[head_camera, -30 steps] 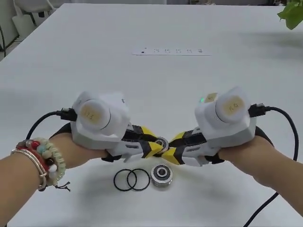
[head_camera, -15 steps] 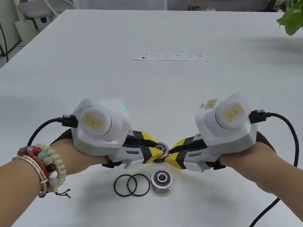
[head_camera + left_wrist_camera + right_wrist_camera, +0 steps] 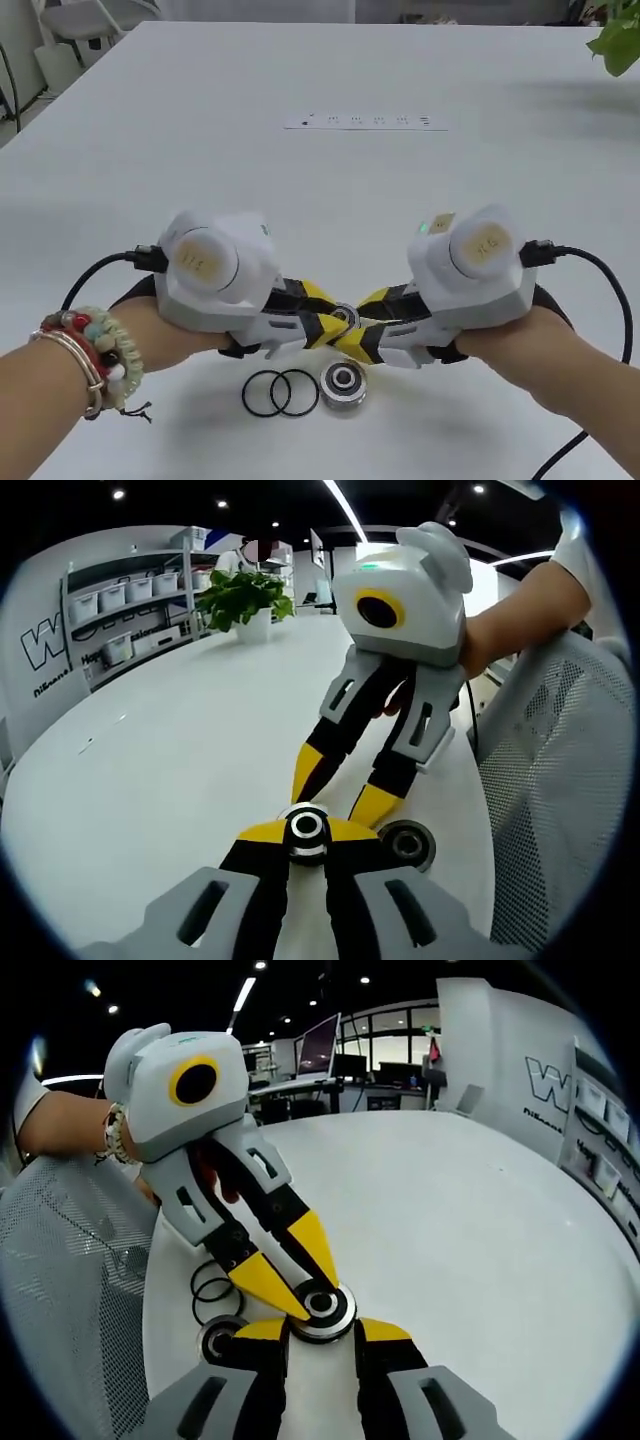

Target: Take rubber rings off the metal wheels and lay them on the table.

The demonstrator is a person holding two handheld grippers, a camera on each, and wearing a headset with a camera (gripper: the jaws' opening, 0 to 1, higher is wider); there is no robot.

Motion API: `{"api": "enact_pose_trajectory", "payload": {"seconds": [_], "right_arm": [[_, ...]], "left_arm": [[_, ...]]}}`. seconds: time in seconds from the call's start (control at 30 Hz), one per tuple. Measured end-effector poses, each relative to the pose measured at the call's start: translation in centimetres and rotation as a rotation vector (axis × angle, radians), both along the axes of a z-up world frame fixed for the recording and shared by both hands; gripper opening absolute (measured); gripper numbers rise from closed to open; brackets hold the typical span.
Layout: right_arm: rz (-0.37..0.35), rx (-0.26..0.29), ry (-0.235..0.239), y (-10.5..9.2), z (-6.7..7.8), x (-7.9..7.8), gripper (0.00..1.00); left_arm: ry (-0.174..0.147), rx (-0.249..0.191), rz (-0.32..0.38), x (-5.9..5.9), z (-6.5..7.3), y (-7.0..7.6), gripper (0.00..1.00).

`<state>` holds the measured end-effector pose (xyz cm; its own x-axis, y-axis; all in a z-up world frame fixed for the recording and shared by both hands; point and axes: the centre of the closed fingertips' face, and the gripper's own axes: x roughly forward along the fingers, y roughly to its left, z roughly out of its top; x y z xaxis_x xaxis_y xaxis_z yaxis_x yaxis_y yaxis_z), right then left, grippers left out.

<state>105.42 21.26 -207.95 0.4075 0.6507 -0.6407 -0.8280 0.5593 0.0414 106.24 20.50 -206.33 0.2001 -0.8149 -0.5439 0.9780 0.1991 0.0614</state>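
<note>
A small metal wheel with a dark rubber rim hangs just above the table between both grippers. My left gripper is shut on this wheel, its yellow tips on either side. My right gripper meets the same wheel from the opposite side, and its tips press against the rim. In the head view the left gripper and right gripper touch tip to tip. Two black rubber rings lie flat on the table. A second metal wheel lies beside them.
A white power strip lies far back on the white table. A potted plant stands at the far right corner. Cables trail from both grippers. A mesh chair back is close to the table edge.
Both grippers stay together on the raised wheel. The right gripper has edged slightly left and down. The rings and the second wheel on the table have not moved.
</note>
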Motion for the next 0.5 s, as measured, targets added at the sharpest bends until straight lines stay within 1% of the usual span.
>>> {"api": "enact_pose_trajectory", "payload": {"seconds": [0.17, 0.37, 0.43, 0.47, 0.5], "right_arm": [[0.018, -0.007, 0.004, -0.3, -0.1, -0.1, 0.21], [0.026, -0.01, 0.016, -0.7, -0.1, -0.4, 0.16], [0.031, -0.024, 0.016, -0.9, -0.2, -0.4, 0.12], [0.053, -0.065, -0.009, -1.5, -0.4, -0.3, 0.05], [0.032, -0.029, 0.007, -1.2, -0.3, -0.3, 0.03]], "left_arm": [[-0.003, 0.0, -0.002, 0.0, 0.0, 0.0, 0.08], [0.0, -0.003, 0.001, 0.0, 0.0, 0.0, 0.08], [0.001, -0.003, 0.004, 0.0, 0.0, 0.1, 0.08], [0.002, -0.003, 0.005, 0.0, 0.0, 0.1, 0.08], [0.004, -0.003, 0.008, 0.0, 0.0, 0.1, 0.08]]}}
